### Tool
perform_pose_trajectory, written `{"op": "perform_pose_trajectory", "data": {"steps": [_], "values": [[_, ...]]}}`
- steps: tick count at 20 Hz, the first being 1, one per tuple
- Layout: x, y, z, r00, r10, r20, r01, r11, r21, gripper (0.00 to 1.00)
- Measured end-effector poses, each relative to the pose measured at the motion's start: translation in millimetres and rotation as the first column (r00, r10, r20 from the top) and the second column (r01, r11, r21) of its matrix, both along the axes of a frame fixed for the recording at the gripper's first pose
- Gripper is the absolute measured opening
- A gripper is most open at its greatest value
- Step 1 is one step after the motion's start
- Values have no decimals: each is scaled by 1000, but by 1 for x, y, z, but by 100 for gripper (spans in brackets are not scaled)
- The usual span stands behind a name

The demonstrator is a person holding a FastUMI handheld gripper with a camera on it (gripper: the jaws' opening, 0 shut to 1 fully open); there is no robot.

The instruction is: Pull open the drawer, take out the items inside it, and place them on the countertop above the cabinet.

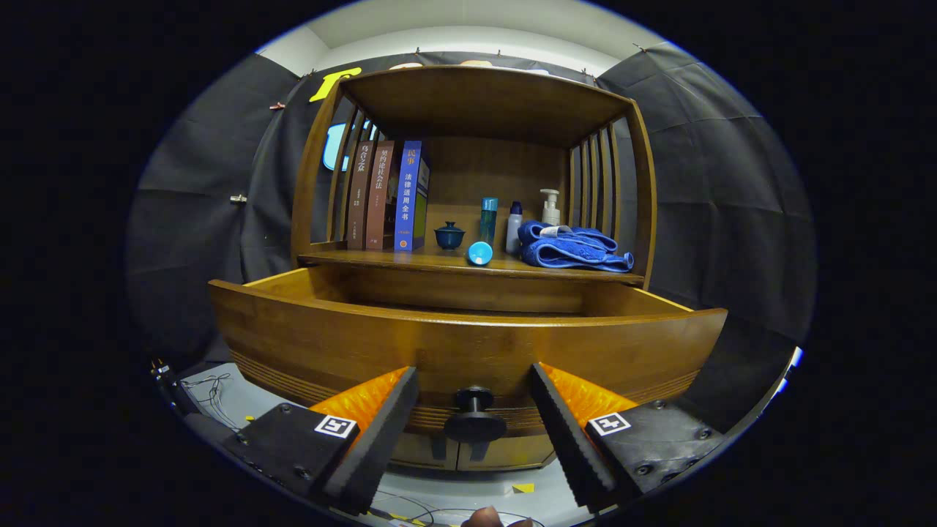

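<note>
A: Just ahead of the fingers, in the gripper view, stands the drawer (468,344), already drawn out from the cabinet (468,183). Its knob (475,419) sits between the two fingers, touched by neither. The gripper (474,410) has its fingers spread apart, holding nothing.

B: And the relation the next move hangs on?

A: The drawer's open mouth lies at twelve o'clock from the fingertips, above and behind the front panel, with its long axis running from nine to three o'clock. The panel hides the inside, so what lies there cannot be told. By the observer's judgement the gripper would have to rise over the panel's top edge and dip in.

B: And the countertop?

A: The countertop (446,261) is further toward twelve, just past the drawer's back. On it stand books (388,196) at about eleven o'clock, then a small lidded cup (449,235), a blue cap (479,253) on its side, a tall bottle (488,219), a smaller bottle (514,227), a pump bottle (550,207) and a folded blue towel (575,247) at about one o'clock.

B: Any writing?

A: The book spines carry Chinese titles, too small to read with confidence. Each finger's base bears a square black-and-white marker.
</note>
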State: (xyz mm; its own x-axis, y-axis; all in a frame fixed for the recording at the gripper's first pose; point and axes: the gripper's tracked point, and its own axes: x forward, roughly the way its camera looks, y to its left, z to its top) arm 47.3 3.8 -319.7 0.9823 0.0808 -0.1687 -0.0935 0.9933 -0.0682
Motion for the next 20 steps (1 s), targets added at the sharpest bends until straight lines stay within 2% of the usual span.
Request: {"op": "perform_pose_trajectory", "data": {"steps": [8, 20], "values": [[50, 8, -4, 1000, -6, 4, 6, 1000, -5, 100], [104, 18, -9, 1000, -12, 13, 12, 1000, 6, 100]]}}
